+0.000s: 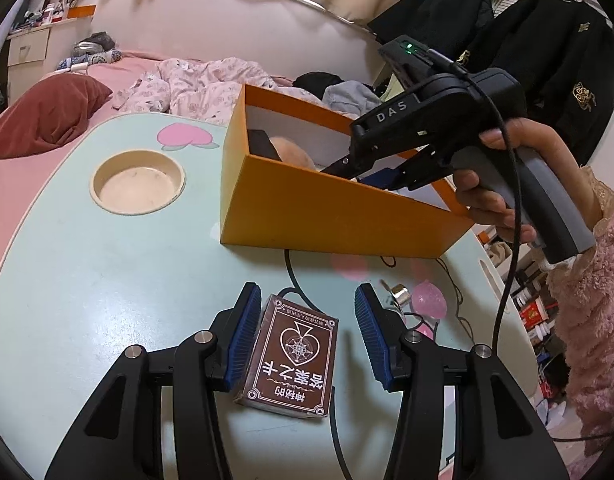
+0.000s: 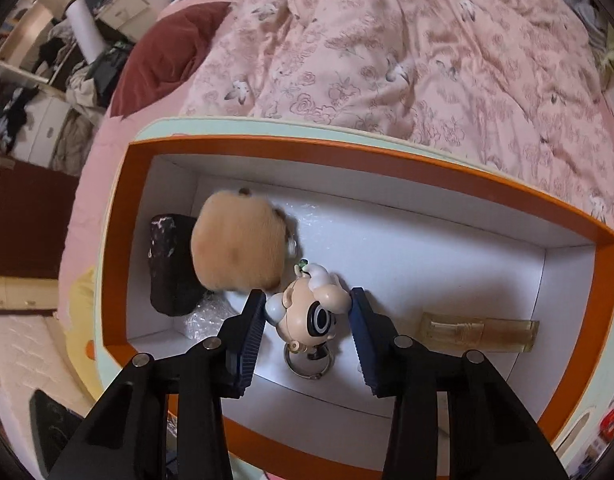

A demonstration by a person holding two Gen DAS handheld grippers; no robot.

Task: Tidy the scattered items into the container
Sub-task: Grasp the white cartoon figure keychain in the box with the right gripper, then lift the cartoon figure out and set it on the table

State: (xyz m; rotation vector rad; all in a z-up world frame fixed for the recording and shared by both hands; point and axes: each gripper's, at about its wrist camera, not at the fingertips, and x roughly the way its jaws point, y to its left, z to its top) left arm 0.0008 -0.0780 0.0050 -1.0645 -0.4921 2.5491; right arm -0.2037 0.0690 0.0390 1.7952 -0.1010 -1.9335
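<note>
Left fingers: the left gripper [image 1: 307, 332] is spread around the card box [image 1: 291, 360]; the left pad [image 1: 243, 336] lies against its side, the right pad stands apart from it.
Right fingers: the right gripper [image 2: 307, 320] reaches down into the orange box [image 2: 119, 240], spread on either side of the toy keychain [image 2: 307, 312]; whether the pads touch it cannot be told.
Card box: flat on the table [image 1: 107, 260], in front of the orange box.
In the orange box: a furry tan toy [image 2: 239, 240], a dark block [image 2: 171, 264], a clear amber bottle [image 2: 479, 330], a bit of bubble wrap [image 2: 207, 316].
Around: a round recess [image 1: 138, 182] in the tabletop, a black cable [image 1: 291, 276], a pink trinket [image 1: 427, 300] and a metal piece [image 1: 399, 294] by the left gripper's right pad; the bed [image 2: 387, 60] behind.
Writing: "DAS" on the right gripper; Chinese characters on the card box, upside down.
</note>
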